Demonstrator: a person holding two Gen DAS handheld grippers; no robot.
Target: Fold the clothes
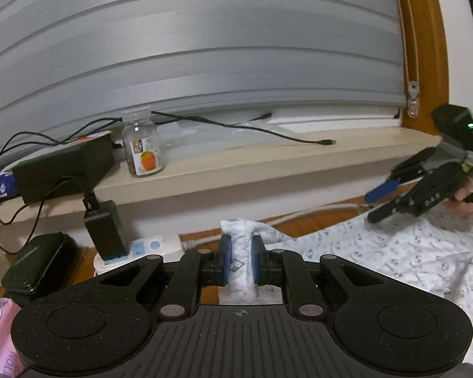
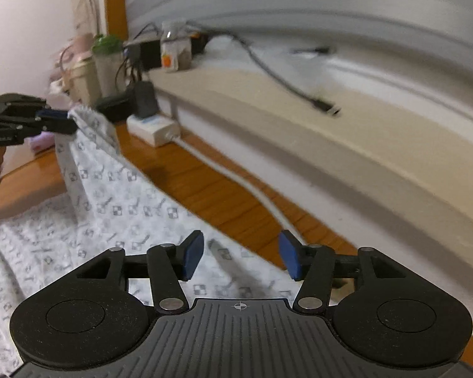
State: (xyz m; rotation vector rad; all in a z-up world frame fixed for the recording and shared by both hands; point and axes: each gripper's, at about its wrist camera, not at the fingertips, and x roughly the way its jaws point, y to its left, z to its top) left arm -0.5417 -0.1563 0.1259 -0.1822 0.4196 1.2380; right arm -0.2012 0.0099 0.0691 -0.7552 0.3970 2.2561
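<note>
A white garment with a small grey print [image 2: 116, 208] lies spread on the wooden floor. My left gripper [image 1: 239, 258] is shut on a bunched corner of it [image 1: 241, 236] and holds that corner lifted; it also shows in the right wrist view [image 2: 56, 123] at the left edge, with cloth hanging from it. My right gripper [image 2: 241, 256] is open and empty, hovering just above the garment's far edge near the floor. In the left wrist view it shows at the right [image 1: 375, 201], above the cloth [image 1: 394, 252].
A low beige windowsill [image 1: 268, 163] runs along the back with a jar [image 1: 143, 151], a black box [image 1: 63, 167] and loose cables. A white power strip [image 2: 154, 129] with a black adapter lies on the floor. Pink cloth [image 1: 0, 330] is at the left.
</note>
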